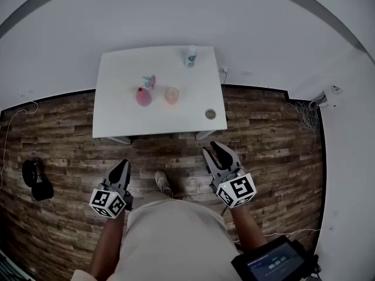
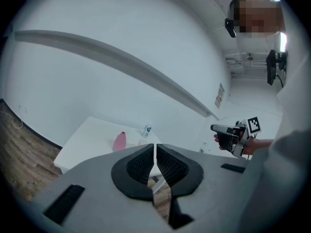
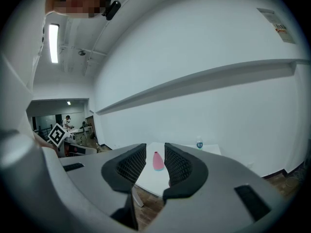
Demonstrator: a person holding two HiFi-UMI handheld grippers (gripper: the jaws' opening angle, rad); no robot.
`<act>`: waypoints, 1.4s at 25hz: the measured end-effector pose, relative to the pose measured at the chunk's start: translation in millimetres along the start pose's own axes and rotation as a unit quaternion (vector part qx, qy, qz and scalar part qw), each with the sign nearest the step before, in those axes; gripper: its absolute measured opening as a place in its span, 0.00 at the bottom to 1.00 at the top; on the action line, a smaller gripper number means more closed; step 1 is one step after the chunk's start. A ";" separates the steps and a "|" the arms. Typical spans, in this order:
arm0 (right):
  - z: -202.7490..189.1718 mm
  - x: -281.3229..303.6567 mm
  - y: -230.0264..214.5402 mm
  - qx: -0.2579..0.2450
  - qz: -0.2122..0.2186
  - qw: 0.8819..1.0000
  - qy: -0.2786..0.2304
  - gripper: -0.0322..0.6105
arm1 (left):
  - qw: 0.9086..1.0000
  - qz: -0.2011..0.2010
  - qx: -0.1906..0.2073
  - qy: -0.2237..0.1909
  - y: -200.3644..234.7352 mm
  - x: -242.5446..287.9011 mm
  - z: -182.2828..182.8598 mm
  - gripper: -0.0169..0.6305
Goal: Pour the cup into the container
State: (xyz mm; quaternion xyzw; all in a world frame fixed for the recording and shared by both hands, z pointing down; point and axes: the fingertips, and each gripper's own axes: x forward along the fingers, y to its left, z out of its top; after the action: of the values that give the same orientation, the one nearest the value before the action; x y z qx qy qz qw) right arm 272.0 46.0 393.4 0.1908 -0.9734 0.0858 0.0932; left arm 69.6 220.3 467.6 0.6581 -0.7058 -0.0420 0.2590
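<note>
A white table stands against the wall ahead. On it are a pink flask-shaped container and a peach cup side by side. Both grippers hang over the wooden floor, well short of the table. My left gripper is shut with nothing in it; its pads meet in the left gripper view, where the pink container shows beyond. My right gripper holds nothing. Its jaws stand close, with a narrow gap, and the pink container shows through that gap, far off.
On the table also stand a small water bottle at the back, a small teal and pink object and a grey round thing near the right front corner. A black item lies on the floor at left. Cables trail at right.
</note>
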 end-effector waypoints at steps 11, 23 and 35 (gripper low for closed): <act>-7.8 51.9 6.5 -0.009 -0.017 1.000 0.016 0.21 | 0.998 -0.025 0.053 0.020 42.1 25.1 6.1 0.05; -10.6 83.1 17.3 -0.047 -0.002 0.999 0.024 0.21 | 0.998 -0.014 0.065 0.017 60.4 28.8 14.2 0.05; -33.9 131.4 -16.2 -0.044 0.056 0.995 0.063 0.21 | 0.998 0.038 0.034 0.025 64.1 54.7 11.8 0.05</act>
State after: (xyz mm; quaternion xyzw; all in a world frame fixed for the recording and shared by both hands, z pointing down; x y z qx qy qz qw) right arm 163.7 -8.7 456.4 0.1258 -0.9777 0.0596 0.1573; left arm 6.5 173.3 500.0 0.6399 -0.7246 0.0088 0.2557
